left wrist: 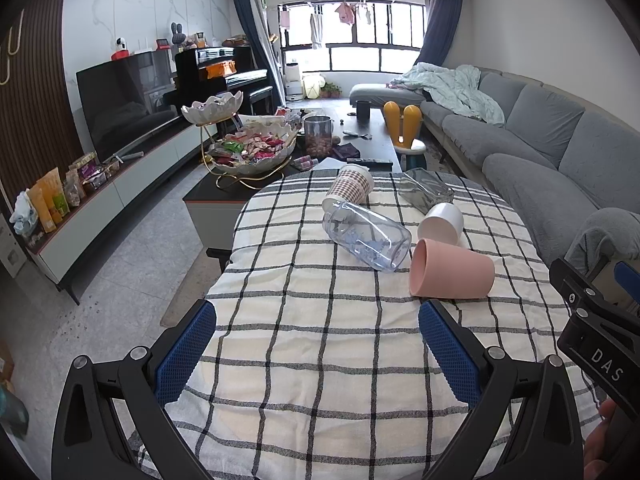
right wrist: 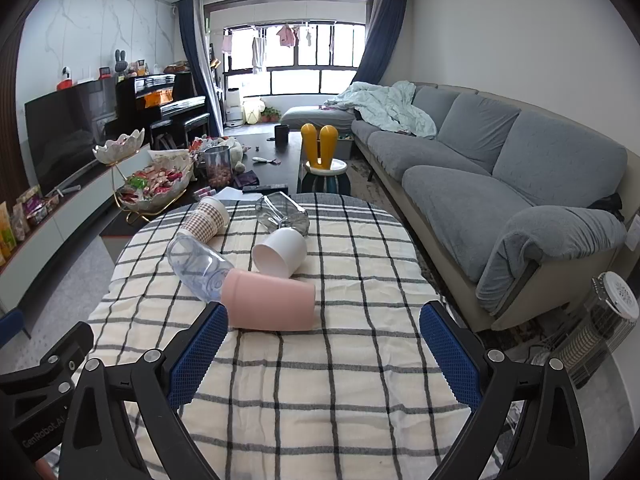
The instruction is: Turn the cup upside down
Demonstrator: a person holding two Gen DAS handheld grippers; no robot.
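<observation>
Fingers, left: my left gripper (left wrist: 318, 346) has its blue pads (left wrist: 185, 354) spread wide over bare checked cloth, nothing between them.
Fingers, right: my right gripper (right wrist: 323, 350) is also spread wide and holds nothing; its left pad (right wrist: 198, 354) sits just beside the pink cup's base end, though I cannot tell from this angle whether they touch.
Pink cup: the pink cup (right wrist: 269, 300) lies on its side on the tablecloth (right wrist: 320, 392), nearest of the cups to both grippers.
Neighbours: a clear plastic bottle (left wrist: 366, 236) lies on its side against the pink cup; a white cup (left wrist: 441, 223) lies tipped just behind, mouth facing me in the right view.
Farther back: a plaid-patterned cup (left wrist: 349, 189) and a grey glass cup (left wrist: 426, 191) lie on their sides near the table's far edge.
Beyond table: a coffee table with a snack bowl (left wrist: 254, 152) on the left, a grey sofa (right wrist: 500, 168) on the right.
</observation>
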